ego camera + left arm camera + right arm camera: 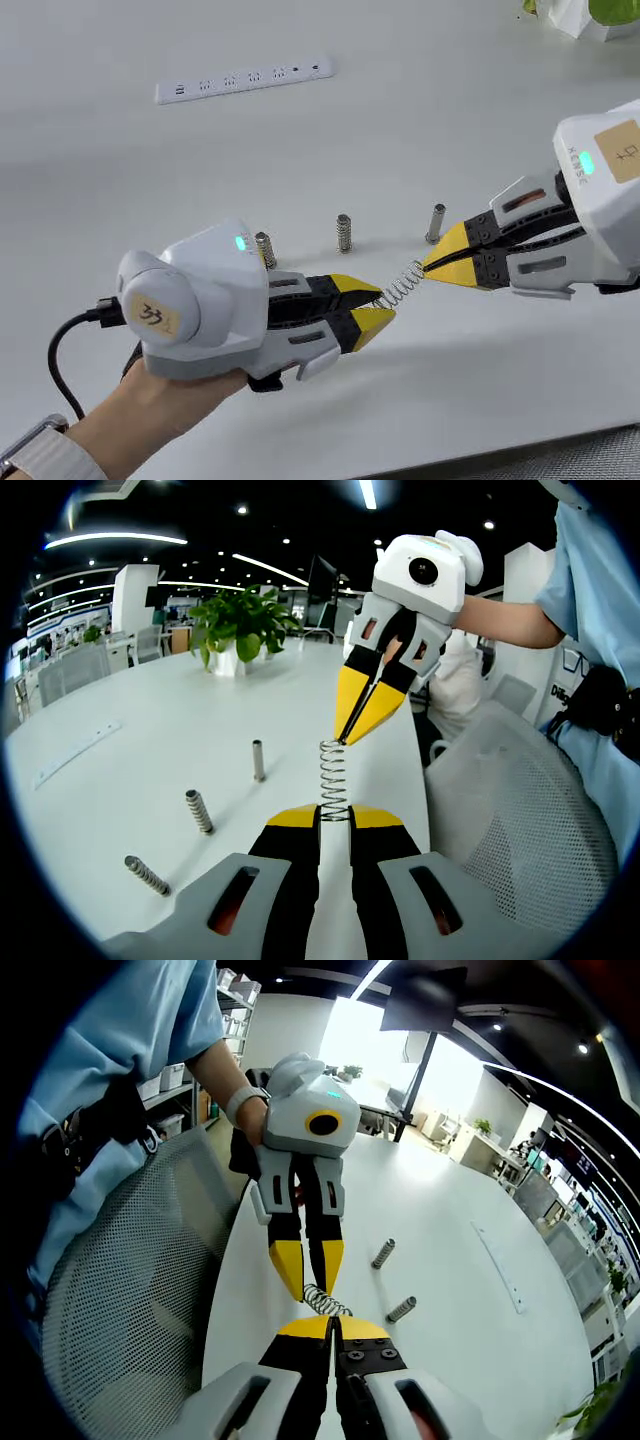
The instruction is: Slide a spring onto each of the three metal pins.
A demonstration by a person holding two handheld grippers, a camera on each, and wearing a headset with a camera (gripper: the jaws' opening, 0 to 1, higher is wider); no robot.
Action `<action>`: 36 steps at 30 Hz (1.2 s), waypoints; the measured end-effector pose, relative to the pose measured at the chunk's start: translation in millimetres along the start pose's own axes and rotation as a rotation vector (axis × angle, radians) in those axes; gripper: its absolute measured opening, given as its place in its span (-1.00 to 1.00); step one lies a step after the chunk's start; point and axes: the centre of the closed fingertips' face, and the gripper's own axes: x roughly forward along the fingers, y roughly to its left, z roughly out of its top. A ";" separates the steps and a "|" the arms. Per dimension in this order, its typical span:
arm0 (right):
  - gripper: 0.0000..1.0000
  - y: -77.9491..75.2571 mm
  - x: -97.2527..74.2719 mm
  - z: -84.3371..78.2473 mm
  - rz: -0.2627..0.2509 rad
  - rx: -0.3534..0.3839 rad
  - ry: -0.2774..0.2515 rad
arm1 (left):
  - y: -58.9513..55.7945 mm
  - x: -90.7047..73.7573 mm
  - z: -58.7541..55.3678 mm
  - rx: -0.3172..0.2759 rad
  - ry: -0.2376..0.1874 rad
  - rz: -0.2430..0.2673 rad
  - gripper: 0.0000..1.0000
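Now third spring [403, 283] held in air between your grippers, just above counter [300, 140]. Right gripper [430, 265] jaws pinched on one end, left gripper [378, 305] jaws clamped on other. Two pins [344, 232] already sleeved; bare pin [437, 222] beside right jaws. Next, likely: let go with left, thread free end over it.

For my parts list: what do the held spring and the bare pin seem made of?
The spring looks like thin steel wire, bright and shiny along its coils. The bare pin seems solid metal, grey with a dull sheen; alloy unclear.
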 end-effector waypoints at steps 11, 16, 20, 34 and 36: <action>-1.00 -3.0 -1.5 10.4 -0.002 -0.046 -0.002 | 1.7 2.6 3.9 0.006 -0.013 0.014 -0.86; -1.00 -3.5 -0.8 11.0 -0.001 -0.064 0.003 | 2.7 2.9 4.7 0.006 -0.018 0.016 -0.86; -1.00 -2.7 0.6 14.9 0.002 -0.079 0.002 | 3.2 3.4 5.0 0.007 -0.019 0.016 -0.86; -1.00 -2.8 -1.2 19.8 0.001 -0.106 0.010 | 4.9 1.0 8.9 0.014 -0.043 0.029 -0.86; -1.00 -2.7 -1.2 19.6 0.002 -0.111 0.014 | 4.8 1.3 9.0 0.020 -0.044 0.032 -0.86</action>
